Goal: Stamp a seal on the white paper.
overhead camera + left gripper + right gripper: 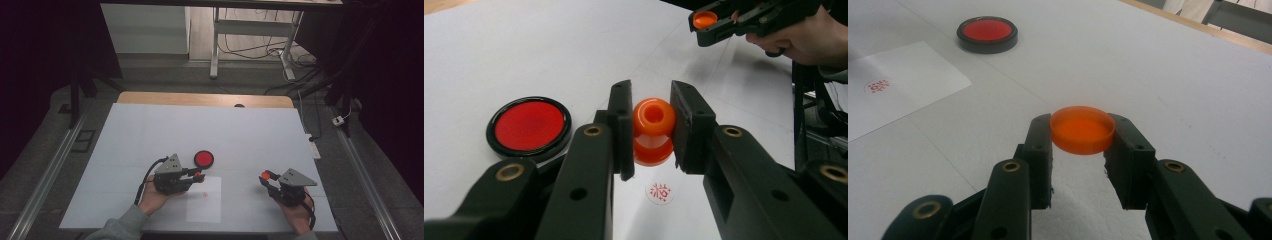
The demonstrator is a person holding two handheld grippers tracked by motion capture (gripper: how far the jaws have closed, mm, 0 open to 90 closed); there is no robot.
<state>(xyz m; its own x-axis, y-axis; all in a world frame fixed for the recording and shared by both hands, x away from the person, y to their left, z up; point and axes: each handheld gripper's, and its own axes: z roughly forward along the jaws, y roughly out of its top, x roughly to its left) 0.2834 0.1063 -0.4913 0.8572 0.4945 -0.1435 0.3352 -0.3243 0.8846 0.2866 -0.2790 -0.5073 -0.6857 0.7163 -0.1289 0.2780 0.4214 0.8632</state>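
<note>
- Left gripper (651, 132): fingers (621, 125) clamped on the orange stamp (653, 131), one on each side of its waisted body; stamp is off the paper, held above it.
- Right gripper (1082, 137): fingers (1040, 145) closed on the orange cap (1082, 130), gripping its rim from both sides, cap lifted clear of the bench (1173, 75).
- Directly below the stamp: red seal print (659, 192) on the white paper sheet (205, 199). Print looks complete, so the stamping step reads as done.
- Round red ink pad (204, 158) sits open on the bench just beyond the sheet, near the left gripper (192, 176), not touching it.
- Right gripper (267, 177) with the cap is well apart from the left, off to the right of the sheet.
- Judgement: inking and stamping finished; likely left is bringing stamp and cap together to recap, then setting the stamp down. The ink pad has no lid on; none seen nearby.
</note>
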